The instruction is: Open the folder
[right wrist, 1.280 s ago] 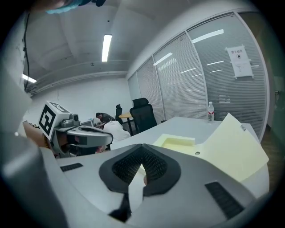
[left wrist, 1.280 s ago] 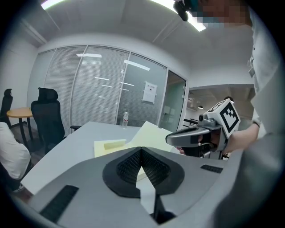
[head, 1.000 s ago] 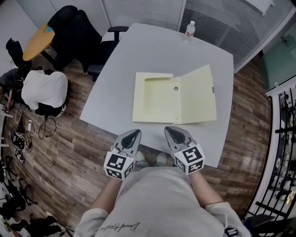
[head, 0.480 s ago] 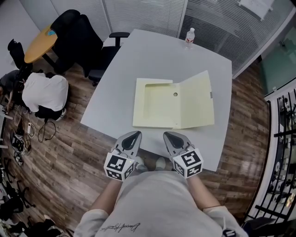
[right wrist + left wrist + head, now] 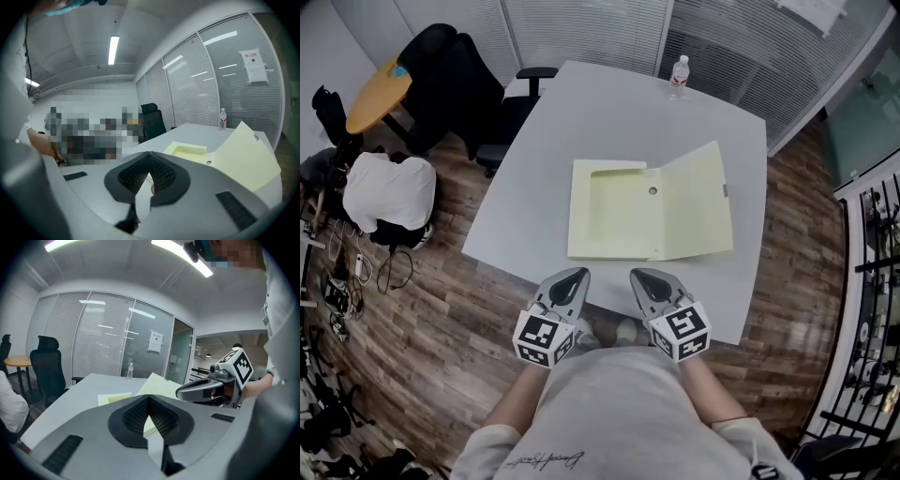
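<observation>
Hanging low at the near edge of the tabletop, both tools sit close to the person's body, well apart from the work.

- Left hand-held gripper: jaws pressed together at the tips, nothing pinched. Its own view shows only a sliver of yellow beyond the closed pads.
- Right hand-held gripper: also pressed together and empty, pointing slightly down toward the tabletop.
- Folder: pale yellow, lying about mid-tabletop, toward the person's right. It is open, with the shallow tray part flat on the left and the cover swung out to the right.
- In the right gripper view the cover looks tilted up off the surface rather than lying flat.
- Water bottle stands upright at the far edge, well apart from the folder. Office chair is off to the left, clear of the tabletop.

Judgement: the opening looks done, and neither tool is touching the folder.

What could go wrong from here:
- The cover seems to rest at an angle on its hinge crease. If the crease is springy, it could swing back over the tray and undo the job, since nothing holds it down.
- A push to flatten it with closed jaws could slide the whole folder. It is light, the surface is smooth, and the cover's outer edge lies near the right edge of the tabletop.
- Reaching in with the jaws closed leaves nothing to pinch with. They would need to spread before any new grip on the cover.
</observation>
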A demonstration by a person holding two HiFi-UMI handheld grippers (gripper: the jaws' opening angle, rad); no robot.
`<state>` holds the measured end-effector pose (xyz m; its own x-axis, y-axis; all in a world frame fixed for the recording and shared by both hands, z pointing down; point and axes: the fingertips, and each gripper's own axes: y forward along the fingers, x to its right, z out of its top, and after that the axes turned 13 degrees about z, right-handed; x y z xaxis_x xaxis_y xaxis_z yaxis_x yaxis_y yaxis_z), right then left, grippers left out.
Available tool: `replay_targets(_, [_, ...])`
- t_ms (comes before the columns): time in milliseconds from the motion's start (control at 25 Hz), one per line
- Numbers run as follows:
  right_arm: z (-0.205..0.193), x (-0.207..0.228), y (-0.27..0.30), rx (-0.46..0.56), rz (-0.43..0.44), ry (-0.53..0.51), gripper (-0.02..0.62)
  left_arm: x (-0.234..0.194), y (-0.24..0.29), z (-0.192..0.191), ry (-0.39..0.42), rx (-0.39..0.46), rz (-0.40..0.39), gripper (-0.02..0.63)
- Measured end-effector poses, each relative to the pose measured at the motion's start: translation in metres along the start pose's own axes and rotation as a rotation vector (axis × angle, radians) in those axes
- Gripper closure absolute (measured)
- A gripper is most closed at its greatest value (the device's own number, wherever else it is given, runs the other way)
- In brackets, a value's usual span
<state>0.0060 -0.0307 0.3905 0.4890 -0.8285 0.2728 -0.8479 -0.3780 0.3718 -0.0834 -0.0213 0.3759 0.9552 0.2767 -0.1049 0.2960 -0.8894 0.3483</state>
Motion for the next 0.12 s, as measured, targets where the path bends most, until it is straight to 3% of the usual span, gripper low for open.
replay_targets(120, [-0.0005, 0.0009, -0.0011, 0.002, 0.000, -0.001, 0.572, 0.0020, 0.0005, -0.0006, 0.002, 0.001, -0.003, 0.597])
